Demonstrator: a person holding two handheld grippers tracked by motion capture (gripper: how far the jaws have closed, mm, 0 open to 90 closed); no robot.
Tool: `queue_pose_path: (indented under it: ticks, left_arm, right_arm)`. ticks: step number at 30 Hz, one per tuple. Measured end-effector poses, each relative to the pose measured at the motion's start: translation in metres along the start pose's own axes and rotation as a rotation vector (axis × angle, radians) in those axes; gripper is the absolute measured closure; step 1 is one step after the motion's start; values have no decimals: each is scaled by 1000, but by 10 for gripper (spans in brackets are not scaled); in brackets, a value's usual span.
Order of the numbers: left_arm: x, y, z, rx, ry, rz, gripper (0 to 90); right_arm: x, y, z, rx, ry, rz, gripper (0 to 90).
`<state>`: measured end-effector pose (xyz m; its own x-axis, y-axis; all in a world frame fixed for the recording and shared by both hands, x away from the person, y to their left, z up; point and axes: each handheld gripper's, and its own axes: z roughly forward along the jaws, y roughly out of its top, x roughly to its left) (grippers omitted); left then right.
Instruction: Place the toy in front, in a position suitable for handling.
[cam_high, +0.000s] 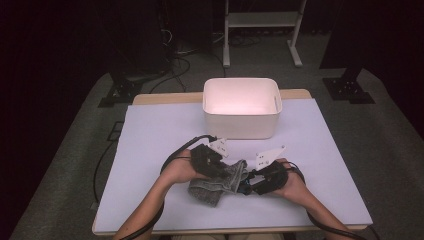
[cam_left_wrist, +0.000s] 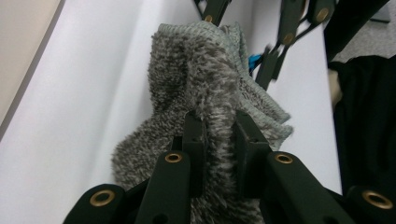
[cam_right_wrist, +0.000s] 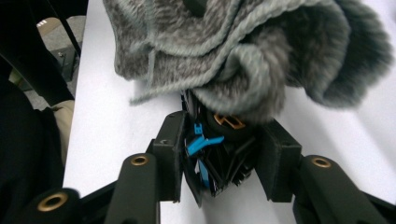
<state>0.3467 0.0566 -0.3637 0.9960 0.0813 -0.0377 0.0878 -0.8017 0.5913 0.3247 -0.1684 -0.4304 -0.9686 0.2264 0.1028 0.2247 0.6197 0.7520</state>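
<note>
Grey fuzzy sock (cam_high: 220, 183) lies on the white-covered bench (cam_high: 150, 150), at about 6 o'clock from bench centre, near the front edge. It sits between the two hands, bunched and partly turned so the fleecy lining shows.

Left claw (cam_high: 218, 168): comes in from 9 o'clock of the sock. In the left gripper view the left claw (cam_left_wrist: 219, 135) has both jaws pressed into a raised fold of the sock (cam_left_wrist: 205, 93); fleece is squeezed between the pads. State: clamped on the sock.

Right claw (cam_high: 245, 184): comes in from 3 o'clock of the sock. In the right gripper view the right claw (cam_right_wrist: 224, 154) stands with its jaws apart, pads on either side of a dark part with blue clips (cam_right_wrist: 205, 158); I cannot tell what that part is. The knitted cuff of the sock (cam_right_wrist: 243, 51) hangs just above the jaw tips, not pinched by the pads. State: open, no grip on the sock.

White bin (cam_high: 241, 107) stands at 12 o'clock of the sock, well apart from it, toward the far edge of the bench.
</note>
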Motion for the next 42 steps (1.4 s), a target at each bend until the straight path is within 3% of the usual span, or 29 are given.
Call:
queue_pose_path:
  ticks: [3,8,11,17,28,33,37,42]
  left_arm:
    - [-2,10,5,4,-16,22,774]
    - [-6,29,20,31,-36,72,774]
    - [-4,29,23,38,-41,64,774]
    - [-2,17,15,26,-31,60,774]
    - [11,-29,-19,16,15,-50,772]
    - [14,-42,-28,6,16,-78,770]
    - [14,-44,-27,-3,5,-83,770]
    - [13,-29,-18,-1,-12,-48,770]
  right_arm:
    - [2,1,1,0,-20,-16,568]
    - [2,0,1,-10,-21,1,569]
    - [2,-1,1,-18,-16,10,569]
    - [2,0,1,-12,-20,7,570]
    - [1,1,1,2,-12,-8,570]
    - [1,2,1,5,-6,-8,569]
    - [1,2,1,8,-7,-11,569]
    - [1,2,1,12,-7,-15,569]
